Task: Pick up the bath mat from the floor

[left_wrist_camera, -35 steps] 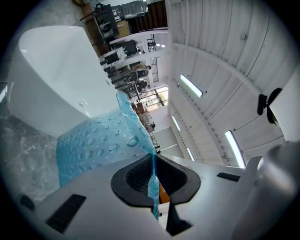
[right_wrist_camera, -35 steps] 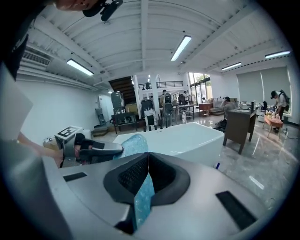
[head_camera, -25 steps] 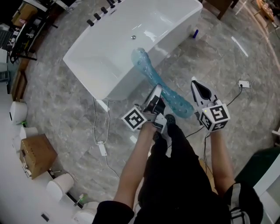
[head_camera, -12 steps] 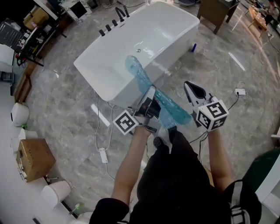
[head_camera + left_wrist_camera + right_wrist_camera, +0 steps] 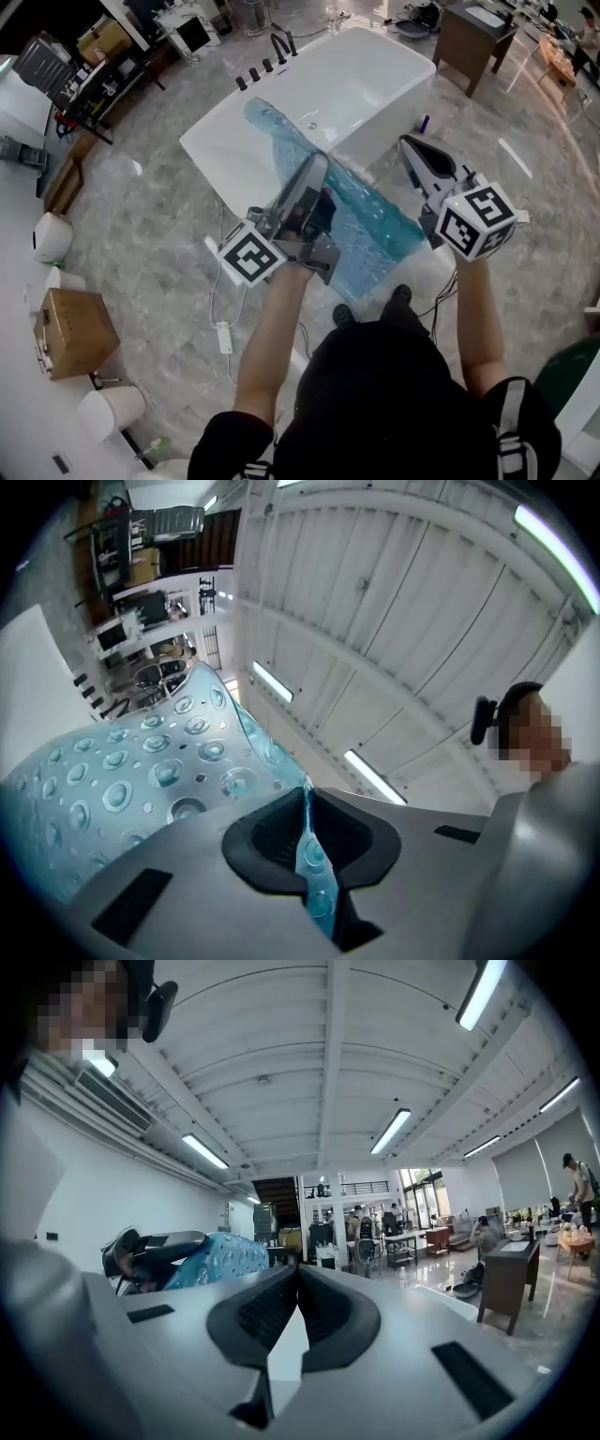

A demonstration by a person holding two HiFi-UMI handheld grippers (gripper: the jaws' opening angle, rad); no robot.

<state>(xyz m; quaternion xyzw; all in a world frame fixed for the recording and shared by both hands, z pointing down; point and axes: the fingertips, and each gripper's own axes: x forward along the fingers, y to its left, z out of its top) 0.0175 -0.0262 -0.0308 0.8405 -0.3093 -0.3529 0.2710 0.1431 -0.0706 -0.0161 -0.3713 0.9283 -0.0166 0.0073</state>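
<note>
head view steeply downward (bath mat (image 5: 370,225) shared)

Bath mat (image 5: 361,225): translucent aqua-blue, covered in round raised bubble dots.
Left gripper (image 5: 314,167), right gripper (image 5: 409,142): pale grey jaws, black ribbed pads, cubes white with black square markers.
Bathtub (image 5: 375,84): glossy white.
Tub taps (image 5: 262,67): black.
Floor (image 5: 141,234): grey marble, pale veining.
Cardboard box (image 5: 75,333): brown.
Desk (image 5: 473,37): dark brown.
Ceiling (image 5: 403,621): white, ribbed.
Person's clothing (image 5: 375,403): black.

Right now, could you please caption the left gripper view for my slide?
Left gripper shut on the edge of the translucent blue bath mat, white ceiling behind.
</note>
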